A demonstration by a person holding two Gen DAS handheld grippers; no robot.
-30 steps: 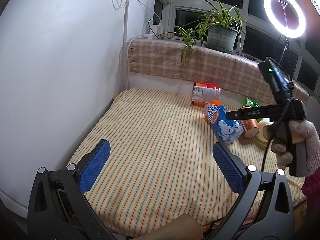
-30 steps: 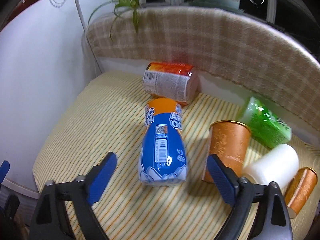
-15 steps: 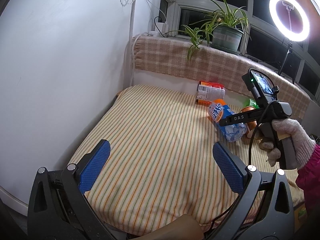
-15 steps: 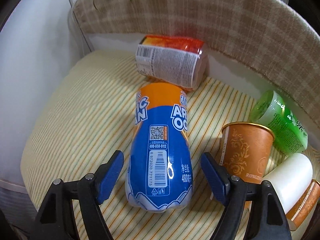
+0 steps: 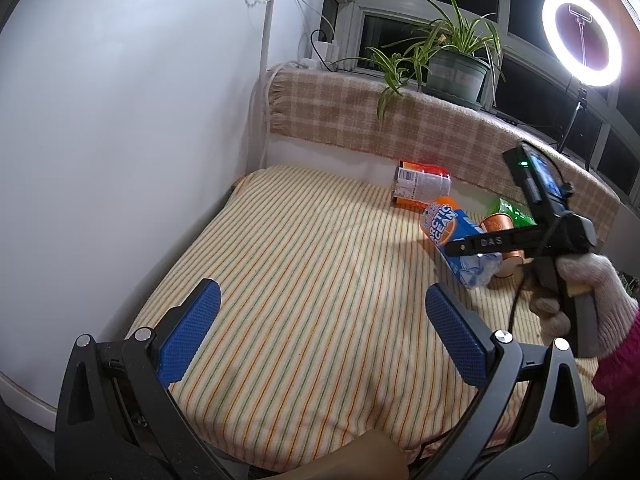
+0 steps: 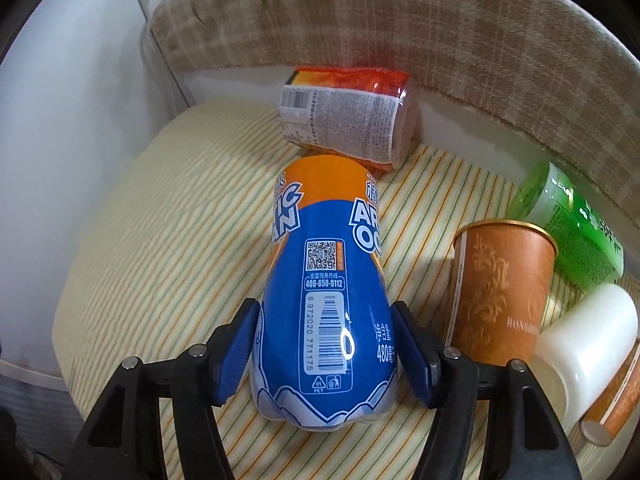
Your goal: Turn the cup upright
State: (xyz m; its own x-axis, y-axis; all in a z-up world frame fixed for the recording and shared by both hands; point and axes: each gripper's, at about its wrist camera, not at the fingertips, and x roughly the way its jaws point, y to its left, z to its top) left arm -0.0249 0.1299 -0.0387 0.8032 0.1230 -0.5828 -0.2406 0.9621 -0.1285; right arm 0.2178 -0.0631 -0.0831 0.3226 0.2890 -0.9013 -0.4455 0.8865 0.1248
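Observation:
A blue and orange Arctic Ocean bottle [image 6: 324, 300] lies on its side on the striped cloth [image 6: 168, 248]. My right gripper [image 6: 326, 354] has its blue pads against both sides of the bottle's base end. An orange paper cup [image 6: 500, 292] stands just right of the bottle, gold rim up. In the left wrist view the bottle [image 5: 456, 236] and cup [image 5: 498, 226] sit far right, behind the right gripper's body. My left gripper [image 5: 320, 334] is open and empty over the near cloth.
A red and white packet [image 6: 348, 120] lies behind the bottle. A green bottle [image 6: 568, 216], a white cylinder [image 6: 588, 340] and a second orange cup [image 6: 612, 404] lie at the right. A plaid-covered ledge [image 5: 400, 124] with a potted plant [image 5: 452, 68] backs the cloth; a white wall is left.
My right gripper has moved forward and closed from wide open onto the bottle's base end. The left gripper has stayed open and pulled back a little.

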